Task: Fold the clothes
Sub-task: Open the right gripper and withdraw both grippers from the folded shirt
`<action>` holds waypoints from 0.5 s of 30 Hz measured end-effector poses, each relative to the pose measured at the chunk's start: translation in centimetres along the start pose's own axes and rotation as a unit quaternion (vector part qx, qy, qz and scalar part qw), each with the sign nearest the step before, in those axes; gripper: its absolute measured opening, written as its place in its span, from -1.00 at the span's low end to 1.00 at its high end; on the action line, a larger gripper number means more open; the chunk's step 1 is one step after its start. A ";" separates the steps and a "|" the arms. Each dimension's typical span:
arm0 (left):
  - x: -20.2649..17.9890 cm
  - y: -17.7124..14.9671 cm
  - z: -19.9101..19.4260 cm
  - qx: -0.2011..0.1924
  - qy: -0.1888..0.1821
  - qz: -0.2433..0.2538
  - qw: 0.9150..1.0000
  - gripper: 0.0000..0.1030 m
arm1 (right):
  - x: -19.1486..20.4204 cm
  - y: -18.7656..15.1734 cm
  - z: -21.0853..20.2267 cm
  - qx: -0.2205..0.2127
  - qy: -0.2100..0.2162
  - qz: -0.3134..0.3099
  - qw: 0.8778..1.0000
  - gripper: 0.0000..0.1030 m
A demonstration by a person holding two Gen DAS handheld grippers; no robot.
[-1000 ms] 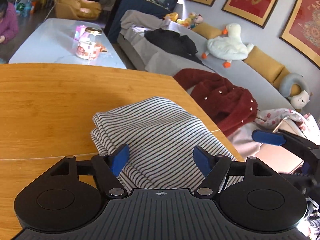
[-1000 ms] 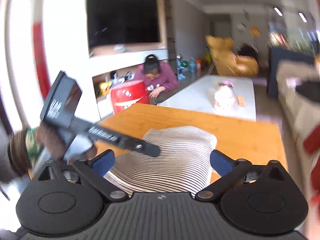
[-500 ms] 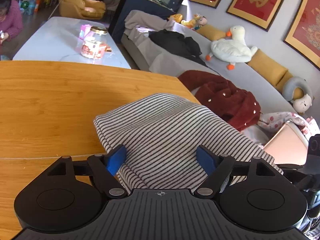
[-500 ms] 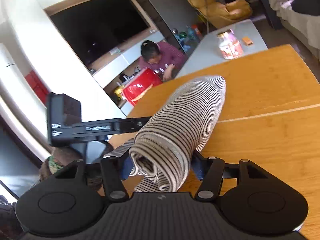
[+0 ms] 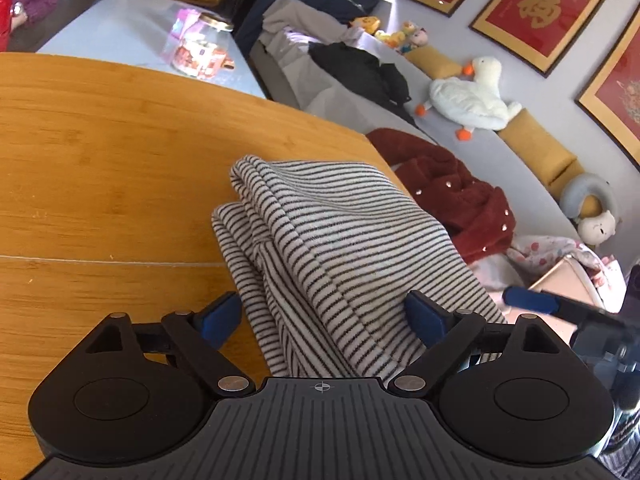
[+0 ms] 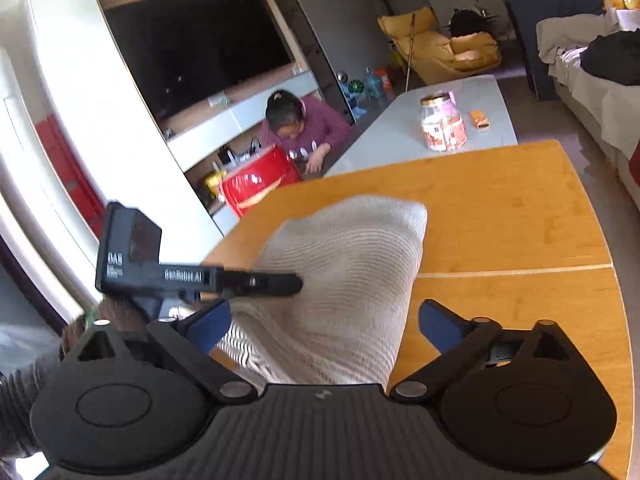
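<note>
A folded black-and-white striped garment (image 5: 332, 248) lies in layers on the wooden table (image 5: 100, 152), near its right edge. My left gripper (image 5: 326, 316) is open, its blue pads either side of the garment's near end. In the right wrist view the same garment (image 6: 344, 280) is blurred; my right gripper (image 6: 326, 322) is open around its near end, jaws wide apart. The left gripper's finger (image 6: 260, 282) rests against the cloth from the left. The right gripper's blue fingertip (image 5: 528, 299) shows at the far right of the left wrist view.
A grey sofa (image 5: 472, 152) beyond the table's right edge holds a red coat (image 5: 452, 196), black clothes, a plush duck (image 5: 468, 96). A pale coffee table with a jar (image 6: 442, 122) stands behind. A person in purple (image 6: 300, 124) sits by a red bucket (image 6: 256, 184).
The right gripper, shut on the rolled garment end half a second ago, has opened wide. The garment has dropped lower and flatter on the table. The left gripper stays open.
</note>
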State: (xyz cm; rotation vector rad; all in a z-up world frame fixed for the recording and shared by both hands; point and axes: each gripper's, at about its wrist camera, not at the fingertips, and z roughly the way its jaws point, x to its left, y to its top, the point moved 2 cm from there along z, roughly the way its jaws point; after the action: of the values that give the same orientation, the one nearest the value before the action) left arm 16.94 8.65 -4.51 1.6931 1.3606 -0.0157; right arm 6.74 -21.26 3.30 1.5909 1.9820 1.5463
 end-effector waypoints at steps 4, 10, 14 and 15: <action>-1.0 0.3 -0.9 -0.009 0.018 0.030 0.999 0.78 | -2.7 2.9 1.8 -0.016 -0.012 0.040 0.999 1.00; -3.0 1.8 -4.0 -0.046 0.048 0.056 0.996 0.75 | -5.4 2.8 7.8 0.019 -0.076 0.058 0.995 1.00; -6.3 2.7 -6.4 -0.076 -0.004 0.078 0.994 0.76 | -5.4 1.2 9.9 0.028 -0.104 0.031 0.994 1.00; -7.3 2.8 -6.6 -0.079 -0.024 0.086 0.993 0.79 | -5.7 1.0 10.0 0.029 -0.100 0.039 0.994 1.00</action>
State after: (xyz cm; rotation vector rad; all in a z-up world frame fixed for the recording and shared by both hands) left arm 12.93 7.54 4.81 1.6592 1.1467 0.1458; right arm 16.31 -19.87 -2.93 1.7876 1.8936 1.3065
